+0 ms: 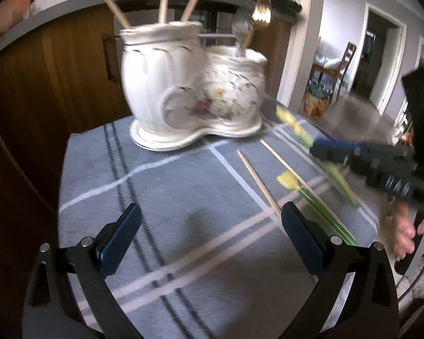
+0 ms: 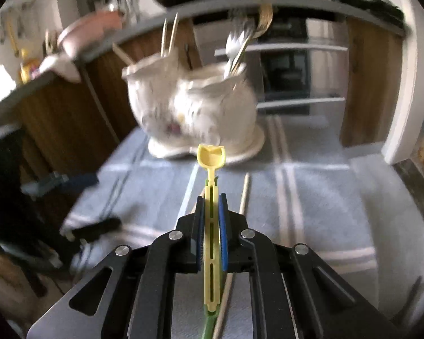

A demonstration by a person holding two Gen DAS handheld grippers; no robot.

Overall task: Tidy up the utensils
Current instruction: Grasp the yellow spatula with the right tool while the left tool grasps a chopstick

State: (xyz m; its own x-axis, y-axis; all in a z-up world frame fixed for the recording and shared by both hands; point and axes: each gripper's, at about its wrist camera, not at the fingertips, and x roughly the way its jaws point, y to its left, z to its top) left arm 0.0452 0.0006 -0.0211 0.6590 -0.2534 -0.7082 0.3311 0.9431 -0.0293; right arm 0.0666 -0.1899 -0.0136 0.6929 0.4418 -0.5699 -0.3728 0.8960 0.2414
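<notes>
A white ceramic double holder [image 1: 183, 84] with a flower print stands at the far side of the cloth. Its taller pot holds wooden chopsticks [image 1: 164, 5]; the lower pot holds a spoon [image 1: 240, 25] and a gold fork [image 1: 261, 14]. My right gripper [image 2: 211, 197] is shut on the stem of a yellow tulip-shaped utensil [image 2: 211, 156], held above the cloth and pointing at the holder [image 2: 195, 107]. A second tulip utensil [image 1: 288, 180] and two loose chopsticks [image 1: 257, 180] lie on the cloth at the right. My left gripper [image 1: 212, 212] hangs open over the near cloth, holding nothing.
A blue-grey striped cloth [image 1: 155, 183] covers the small table. Wooden cabinets [image 1: 56, 70] and a grey counter with pans stand behind it. A person's hand [image 1: 410, 228] grips the right tool's handle. At the far right a doorway opens to a chair [image 1: 347, 56].
</notes>
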